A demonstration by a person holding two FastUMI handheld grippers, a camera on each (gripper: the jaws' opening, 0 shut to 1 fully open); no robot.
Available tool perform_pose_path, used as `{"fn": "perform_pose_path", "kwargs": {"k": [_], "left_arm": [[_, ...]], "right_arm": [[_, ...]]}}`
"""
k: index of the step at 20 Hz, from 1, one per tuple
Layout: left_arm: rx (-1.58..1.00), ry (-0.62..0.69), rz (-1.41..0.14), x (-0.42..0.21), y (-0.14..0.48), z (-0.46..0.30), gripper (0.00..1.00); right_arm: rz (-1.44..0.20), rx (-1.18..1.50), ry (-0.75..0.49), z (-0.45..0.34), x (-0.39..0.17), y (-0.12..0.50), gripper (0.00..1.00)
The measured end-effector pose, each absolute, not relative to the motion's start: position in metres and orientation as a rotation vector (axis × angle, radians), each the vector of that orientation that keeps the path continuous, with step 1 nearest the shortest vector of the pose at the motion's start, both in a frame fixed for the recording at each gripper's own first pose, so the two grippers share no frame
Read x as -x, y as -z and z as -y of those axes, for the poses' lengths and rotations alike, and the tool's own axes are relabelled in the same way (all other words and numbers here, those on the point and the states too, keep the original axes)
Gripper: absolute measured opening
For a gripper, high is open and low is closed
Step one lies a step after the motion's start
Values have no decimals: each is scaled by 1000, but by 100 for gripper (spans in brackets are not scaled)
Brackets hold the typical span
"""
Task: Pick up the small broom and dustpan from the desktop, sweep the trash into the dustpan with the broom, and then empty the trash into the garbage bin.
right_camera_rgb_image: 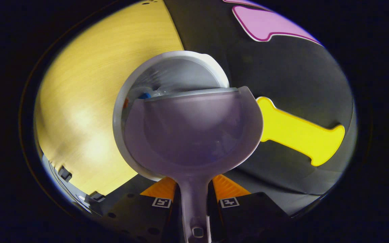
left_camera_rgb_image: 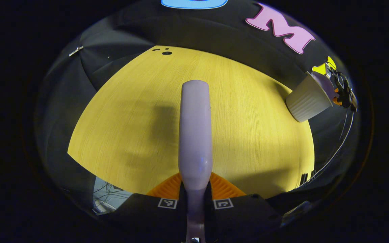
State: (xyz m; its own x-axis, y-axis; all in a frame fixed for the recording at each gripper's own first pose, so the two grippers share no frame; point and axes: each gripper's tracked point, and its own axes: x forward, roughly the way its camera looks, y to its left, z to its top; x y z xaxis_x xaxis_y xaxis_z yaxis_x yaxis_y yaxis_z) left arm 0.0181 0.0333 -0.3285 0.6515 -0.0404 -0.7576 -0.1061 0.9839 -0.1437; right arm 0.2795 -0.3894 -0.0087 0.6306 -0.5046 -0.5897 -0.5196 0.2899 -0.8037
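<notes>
On one wooden desktop point(left_camera_rgb_image: 140, 111), one bin point(left_camera_rgb_image: 307, 99); tools pinching one broom point(left_camera_rgb_image: 195, 135), one dustpan point(right_camera_rgb_image: 194, 131).

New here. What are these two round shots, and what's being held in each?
There is no robot arm: a person holds a two-finger claw in each hand, and a fisheye camera rides on each claw, looking along its fingers.

In the left gripper view, the left claw grips the broom by its handle above the wooden desktop. At far right is the ribbed garbage bin.

In the right gripper view, the right claw grips the dustpan, held over the bin's open mouth. Something small and blue lies inside; I can't identify it.
</notes>
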Motion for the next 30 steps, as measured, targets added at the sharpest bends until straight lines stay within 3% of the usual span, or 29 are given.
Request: {"fn": "perform_pose_path", "kwargs": {"k": [18,30], "left_arm": [[125,-25,-775,-13,300,-49,26],[41,65,-730,-11,292,-37,24]], "right_arm": [[-876,807,147,411,-200,-51,37],[-605,371,169,358,-134,-71,37]]}}
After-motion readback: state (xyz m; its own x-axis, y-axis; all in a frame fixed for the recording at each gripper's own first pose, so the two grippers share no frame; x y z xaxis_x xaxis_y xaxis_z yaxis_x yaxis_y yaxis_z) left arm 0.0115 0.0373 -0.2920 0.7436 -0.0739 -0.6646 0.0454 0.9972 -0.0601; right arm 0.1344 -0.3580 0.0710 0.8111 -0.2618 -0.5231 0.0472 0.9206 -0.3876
